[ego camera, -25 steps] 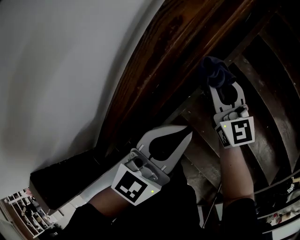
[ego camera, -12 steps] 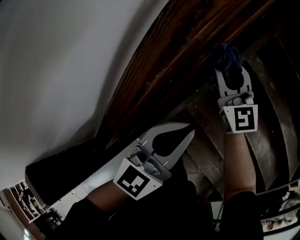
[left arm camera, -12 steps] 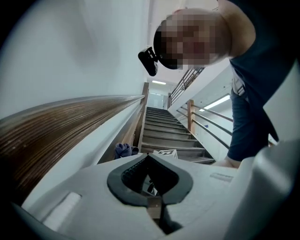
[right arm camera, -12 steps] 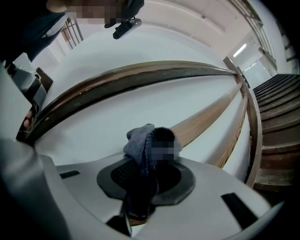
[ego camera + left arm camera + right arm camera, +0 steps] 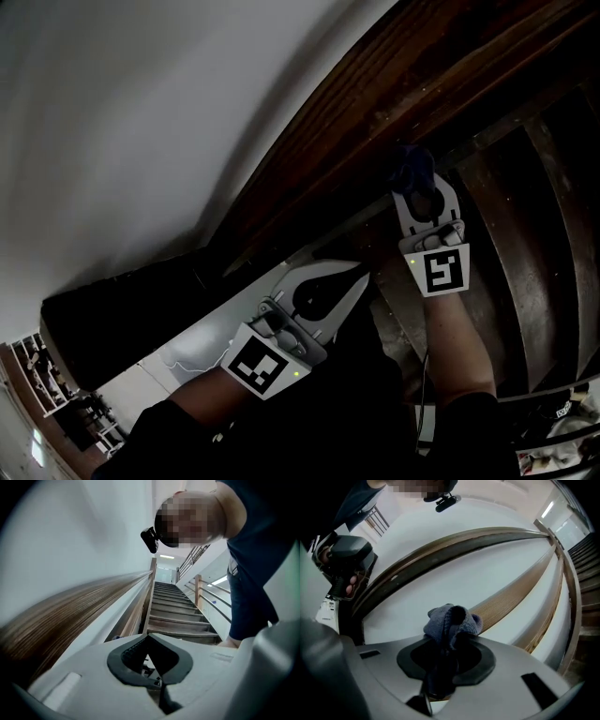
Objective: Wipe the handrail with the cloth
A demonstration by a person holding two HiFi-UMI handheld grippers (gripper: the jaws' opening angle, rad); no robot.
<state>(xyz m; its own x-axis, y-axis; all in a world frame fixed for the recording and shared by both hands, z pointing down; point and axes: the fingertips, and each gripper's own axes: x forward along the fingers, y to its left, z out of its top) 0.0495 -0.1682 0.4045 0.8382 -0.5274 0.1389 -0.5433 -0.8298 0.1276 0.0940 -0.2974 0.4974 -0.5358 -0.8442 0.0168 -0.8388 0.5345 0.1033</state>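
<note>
Back down the handrail (image 5: 375,103) comes your right claw (image 5: 413,184): half a second ago it sat further up the dark wood, and now it has slid toward you, with the cloth (image 5: 411,165) riding along. Your left claw (image 5: 364,274) has barely shifted and hangs low in the head view, near your body and beside the rail's lower end. Look at the right claw in its own view: the jaws are clamped tight on the cloth. A dark blue bunch bulges out past the tips, and the rest trails back down between the pads. From the head view that bunch sits right up against the lower edge of the handrail, where the wood meets the stairs (image 5: 525,234). The right gripper view puts the bunch in front of the grained band of the rail, though you can't tell from either view how firmly it presses. Now the left claw: its jaws are closed, the tips meet in a point and nothing is caught between them. It aims up the stairs, with the handrail running along its left side. The white wall (image 5: 141,122) fills everything beyond the rail. Your two claws are apart, the right one ahead and further up the rail than the left.
</note>
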